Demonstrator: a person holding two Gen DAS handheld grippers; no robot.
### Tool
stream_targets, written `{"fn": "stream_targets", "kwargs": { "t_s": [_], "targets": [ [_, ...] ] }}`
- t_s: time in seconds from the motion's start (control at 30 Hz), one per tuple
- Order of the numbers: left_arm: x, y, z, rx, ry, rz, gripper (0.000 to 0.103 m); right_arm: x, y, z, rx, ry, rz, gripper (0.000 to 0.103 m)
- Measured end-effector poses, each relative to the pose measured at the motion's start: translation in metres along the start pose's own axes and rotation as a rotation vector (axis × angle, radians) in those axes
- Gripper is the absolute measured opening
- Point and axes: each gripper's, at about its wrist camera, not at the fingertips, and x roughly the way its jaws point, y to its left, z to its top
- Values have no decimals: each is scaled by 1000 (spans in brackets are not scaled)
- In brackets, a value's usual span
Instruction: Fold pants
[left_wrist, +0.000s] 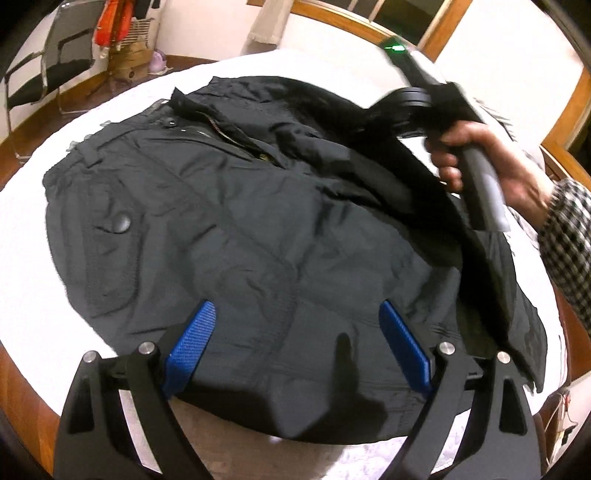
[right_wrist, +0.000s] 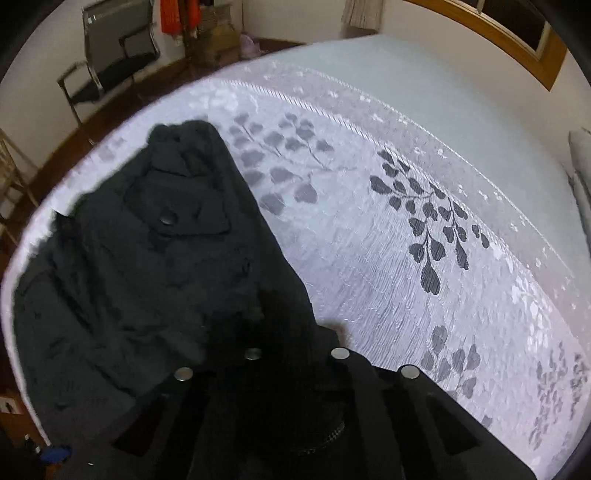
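Black pants (left_wrist: 236, 229) lie spread on a white bedspread (left_wrist: 33, 236) with a grey leaf print, waist end toward the far side, zipper fly (left_wrist: 240, 142) open and a snap button (left_wrist: 121, 223) showing on a side pocket. Left gripper (left_wrist: 295, 343) hangs low over the near part of the pants, its blue pads (left_wrist: 192, 343) wide apart, nothing between them, cloth below. Right gripper (right_wrist: 295, 354), seen from the left wrist view as a grey handle held by a hand (left_wrist: 491, 162) with a checked sleeve (left_wrist: 569, 243), sits at the pants' right edge. In its own view its fingers are drawn together and buried in dark cloth; a fold of the pants comes up to them, so it is clamped on the pants, though the pads themselves are hidden. The fabric by that gripper is raised and doubled over along the right side. Beyond the bed: a dark chair (left_wrist: 55, 66) by the wall, orange items (left_wrist: 112, 22) hanging, wooden trim (left_wrist: 569, 107) around a window. Both views are slightly motion-blurred.
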Motion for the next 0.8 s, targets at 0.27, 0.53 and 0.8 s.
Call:
{"fn": "stream_targets", "kwargs": {
  "t_s": [0.27,0.53,0.8],
  "targets": [
    [-25,45,22,-136,-77,82,90,-90,25,-43,-120,-248,272,5],
    [-72,63,22,-231,-157,112,91,-125,95,-131,-317,-246,434,5],
    [-75,67,-3,-243,-73,177,91,-74,120,-187,-326,-114,415,6]
  ]
}}
